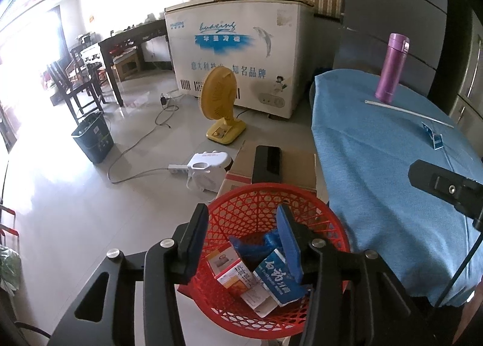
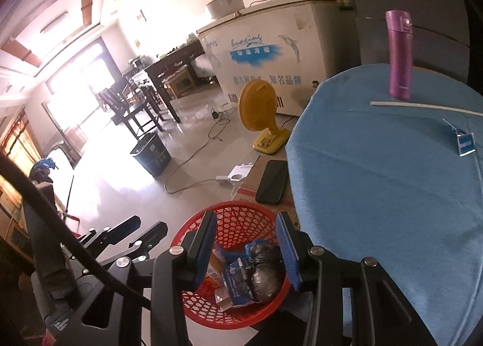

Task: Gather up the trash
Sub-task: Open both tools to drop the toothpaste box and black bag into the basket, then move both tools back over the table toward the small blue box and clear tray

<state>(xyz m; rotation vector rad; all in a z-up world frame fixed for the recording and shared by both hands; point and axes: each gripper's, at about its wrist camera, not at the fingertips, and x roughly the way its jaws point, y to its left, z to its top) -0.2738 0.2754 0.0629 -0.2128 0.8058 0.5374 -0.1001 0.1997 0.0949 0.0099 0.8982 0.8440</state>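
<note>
A red mesh basket [image 1: 332, 225] stands on the floor beside the blue-clothed table [image 1: 392, 164]; it also shows in the right wrist view [image 2: 241, 213]. It holds cartons [image 1: 271, 279], a blue bag and a dark wrapped bundle [image 2: 265, 270]. My left gripper [image 1: 244, 240] is open and empty above the basket. My right gripper [image 2: 249, 249] is open and empty above it too. On the table lie a small blue wrapper [image 1: 434, 137], seen also in the right wrist view [image 2: 465, 142], and a white straw [image 1: 407, 109].
A purple flask [image 1: 392, 68] stands on the table. A phone [image 1: 267, 164] lies on a cardboard box by the basket. A yellow fan [image 1: 220, 104], white heater, power cables, a dark bin [image 1: 92, 140] and a chest freezer [image 1: 241, 53] occupy the floor.
</note>
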